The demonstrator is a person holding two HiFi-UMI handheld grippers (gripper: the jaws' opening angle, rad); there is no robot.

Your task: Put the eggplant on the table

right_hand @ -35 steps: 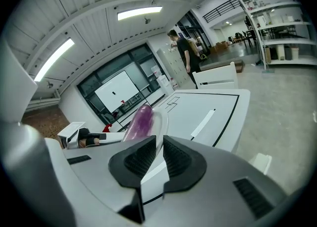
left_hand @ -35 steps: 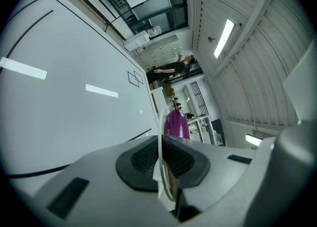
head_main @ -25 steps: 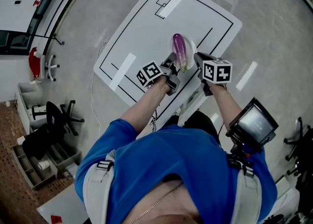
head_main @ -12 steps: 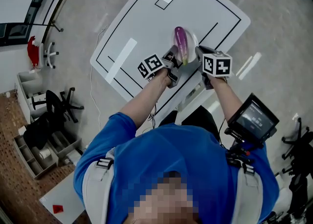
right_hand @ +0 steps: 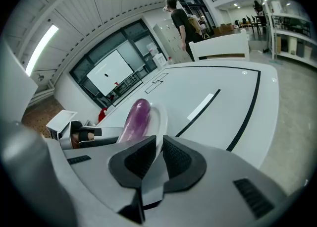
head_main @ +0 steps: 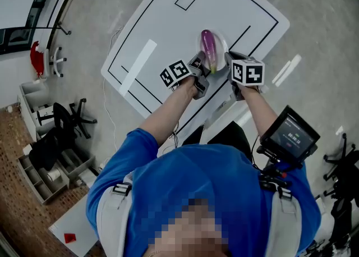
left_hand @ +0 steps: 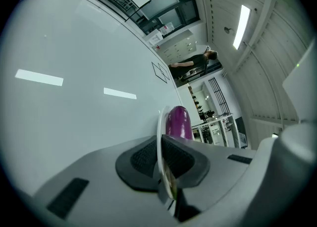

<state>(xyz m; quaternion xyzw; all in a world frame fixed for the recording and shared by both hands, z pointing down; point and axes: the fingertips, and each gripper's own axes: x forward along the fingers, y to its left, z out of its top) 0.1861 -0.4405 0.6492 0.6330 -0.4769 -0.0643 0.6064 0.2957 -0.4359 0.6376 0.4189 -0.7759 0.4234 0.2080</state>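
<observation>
A purple eggplant (head_main: 208,48) lies on a white plate (head_main: 220,41) over the near right part of the white table (head_main: 162,26). Both grippers hold the plate by its rim. My left gripper (head_main: 201,70) is shut on the near left rim, my right gripper (head_main: 230,64) on the near right rim. The left gripper view has the plate (left_hand: 159,132) edge-on between the pads of my left gripper (left_hand: 161,159), and the eggplant (left_hand: 178,122) behind it. In the right gripper view my right gripper (right_hand: 157,159) pinches the plate (right_hand: 160,114) beside the eggplant (right_hand: 134,118).
Black lines and white tape strips (head_main: 137,66) mark the table. A white chair (right_hand: 218,48) stands at its far side, a person (right_hand: 181,20) beyond it. An office chair (head_main: 61,132) and shelving sit on the floor at left. A small screen (head_main: 290,137) hangs at my right.
Both grippers and the plate with the eggplant have shifted slightly farther over the table. Both stay shut on the rim.
</observation>
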